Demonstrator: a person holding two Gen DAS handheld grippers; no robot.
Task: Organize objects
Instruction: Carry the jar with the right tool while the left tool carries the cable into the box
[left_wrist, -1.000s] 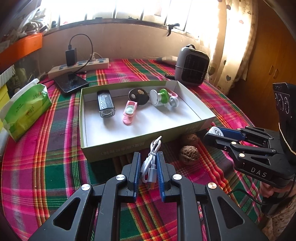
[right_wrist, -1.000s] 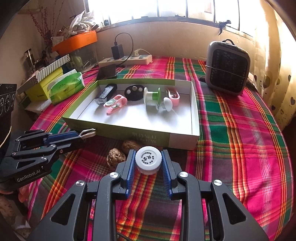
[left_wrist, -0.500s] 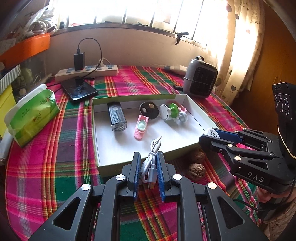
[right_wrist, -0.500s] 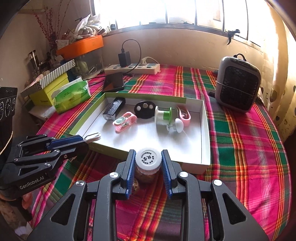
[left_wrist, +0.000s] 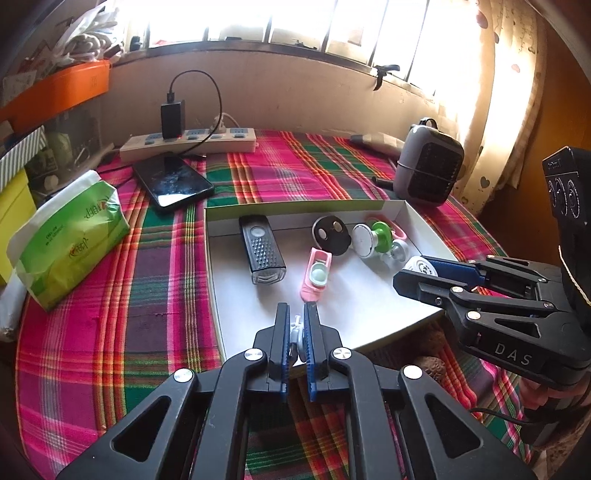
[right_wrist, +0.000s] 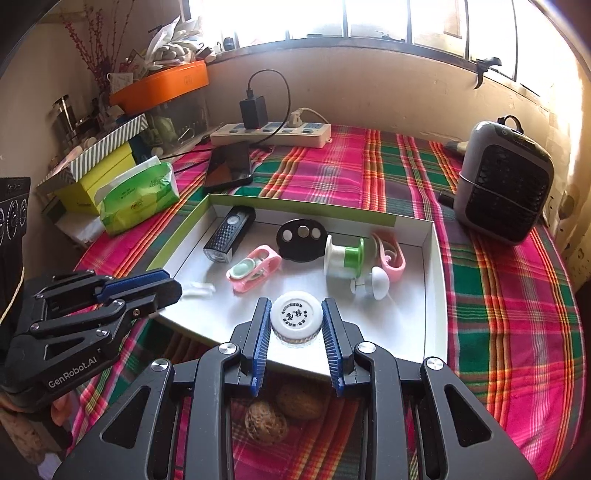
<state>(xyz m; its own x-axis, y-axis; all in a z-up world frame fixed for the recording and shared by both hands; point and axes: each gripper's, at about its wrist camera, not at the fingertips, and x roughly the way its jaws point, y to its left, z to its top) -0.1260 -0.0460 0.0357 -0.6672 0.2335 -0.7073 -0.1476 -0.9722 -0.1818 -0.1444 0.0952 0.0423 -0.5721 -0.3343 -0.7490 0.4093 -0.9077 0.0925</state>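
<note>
The left gripper (left_wrist: 296, 334), bottom centre of its frame, has just clamped tight on a white cable (left_wrist: 295, 332). The right gripper (right_wrist: 295, 325) pinches a small jar (right_wrist: 295, 318). Both hover above the white box's (right_wrist: 430, 288) near edge; 1 second ago they were short of it.

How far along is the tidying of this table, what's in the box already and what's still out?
Done: the box already holds a black light, pink clip, black disc, green spool and pink strap. In hand: the left gripper grips a white cable; the right gripper holds a white-lidded jar over the box. Left: two walnuts on the cloth.
</note>
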